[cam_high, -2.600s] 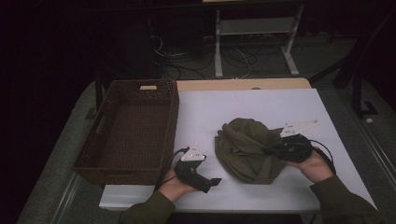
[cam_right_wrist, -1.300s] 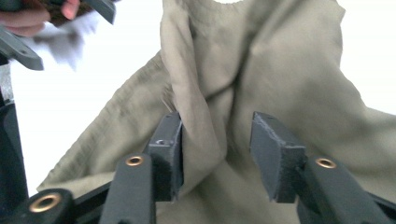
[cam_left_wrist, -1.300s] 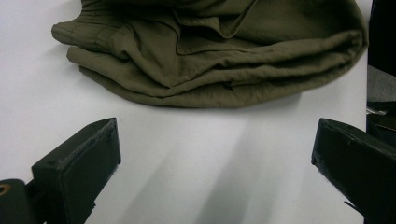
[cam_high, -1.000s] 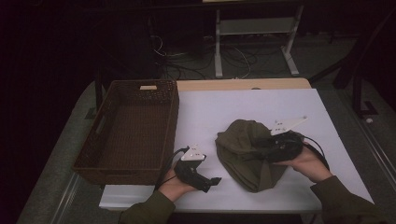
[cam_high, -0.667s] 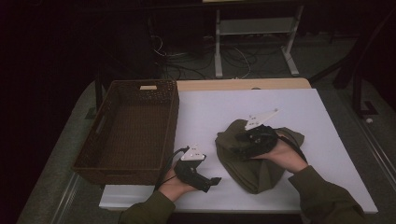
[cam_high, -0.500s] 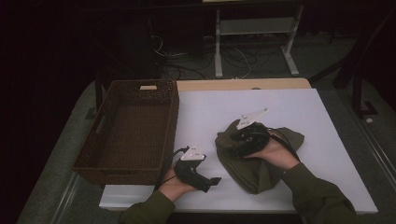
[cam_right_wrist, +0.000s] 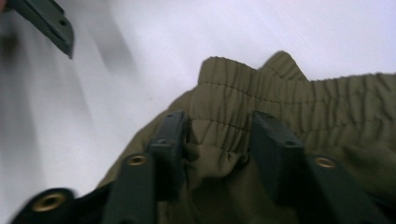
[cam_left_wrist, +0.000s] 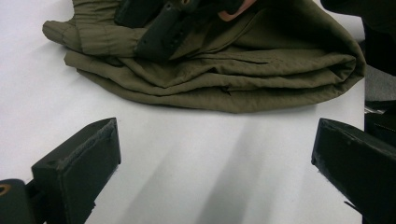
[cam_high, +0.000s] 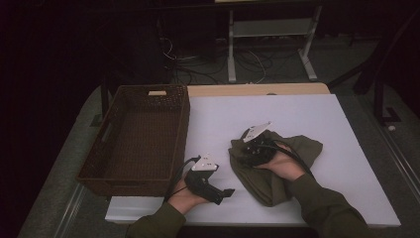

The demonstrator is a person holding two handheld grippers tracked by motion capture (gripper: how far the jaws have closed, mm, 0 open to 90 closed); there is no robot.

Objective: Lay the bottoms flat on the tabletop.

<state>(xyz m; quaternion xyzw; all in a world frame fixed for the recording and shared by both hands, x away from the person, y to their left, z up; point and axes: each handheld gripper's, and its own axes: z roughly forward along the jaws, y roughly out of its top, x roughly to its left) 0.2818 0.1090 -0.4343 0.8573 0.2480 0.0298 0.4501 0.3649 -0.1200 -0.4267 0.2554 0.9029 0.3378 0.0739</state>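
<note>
- Right tool (cam_right_wrist: 217, 135), set on the olive garment (cam_high: 277, 163): jaws narrowed, having just been closing, with a fold below the gathered elastic band (cam_right_wrist: 280, 93) between them; the pads look to be pressing the cloth from both sides.
- Olive garment: a folded, crumpled heap on the white bench (cam_high: 317, 114), to the right of the wicker basket (cam_high: 138, 139) and apart from it.
- Handling (judged): soft, light and limp cloth. It should sag and unfold when lifted, so the thick elastic band or a stacked fold gives a surer hold than a single layer.
- Left tool (cam_left_wrist: 210, 168): jaws wide, nothing between them, low over the bench between the basket's near corner and the garment, pointing at the folded edge.
- Hard to make out: what kind of garment it is; its layers under the right hand (cam_high: 282, 163); the right gripper view is blurred, so the firmness of the pinch is uncertain. The room beyond the basket is dark.
</note>
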